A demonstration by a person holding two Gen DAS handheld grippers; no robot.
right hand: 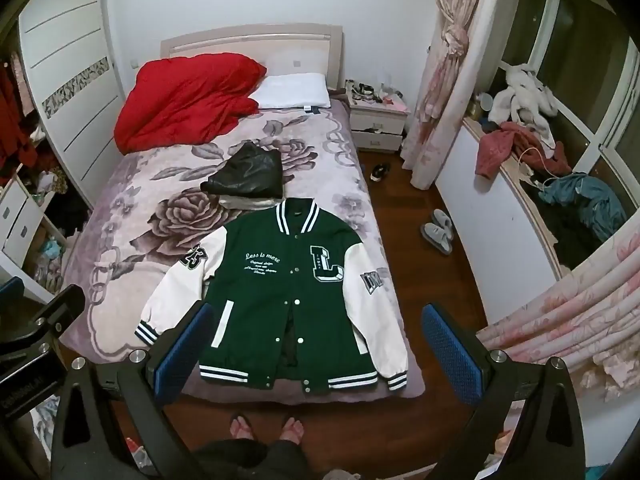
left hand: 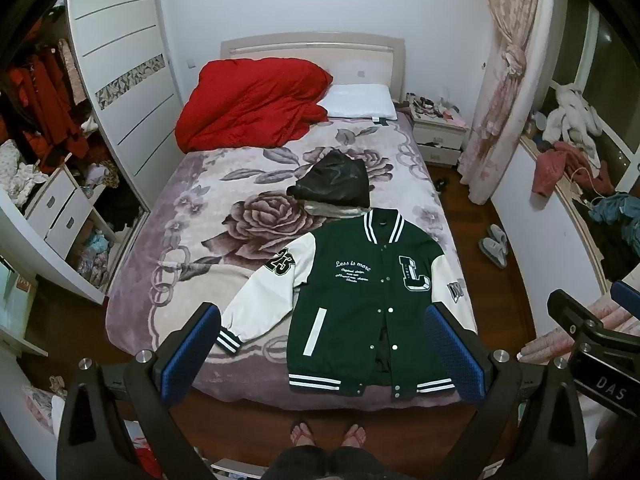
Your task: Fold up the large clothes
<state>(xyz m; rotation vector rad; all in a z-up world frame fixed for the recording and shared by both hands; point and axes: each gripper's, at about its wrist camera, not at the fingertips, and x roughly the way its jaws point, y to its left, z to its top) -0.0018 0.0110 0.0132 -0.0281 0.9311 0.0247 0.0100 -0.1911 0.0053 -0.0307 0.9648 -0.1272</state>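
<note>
A green varsity jacket (left hand: 360, 304) (right hand: 292, 292) with white sleeves lies flat and face up at the near end of the bed, collar toward the headboard, sleeves spread out. My left gripper (left hand: 324, 352) hangs well above the bed's foot, wide open, nothing between its blue pads (left hand: 192, 352). My right gripper (right hand: 316, 352) hovers beside it at the same height, also wide open and empty. Each gripper shows at the edge of the other's view. A folded black garment (left hand: 332, 180) (right hand: 246, 180) lies just beyond the jacket's collar.
The bed (left hand: 192, 208) has a floral blanket, a red duvet (left hand: 252, 100) and a white pillow (left hand: 360, 100) at its head. A person's feet in sandals (left hand: 328, 434) stand at the bed's foot. Wardrobe left, nightstand (left hand: 438, 130), slippers (left hand: 494, 244) and curtained window ledge right.
</note>
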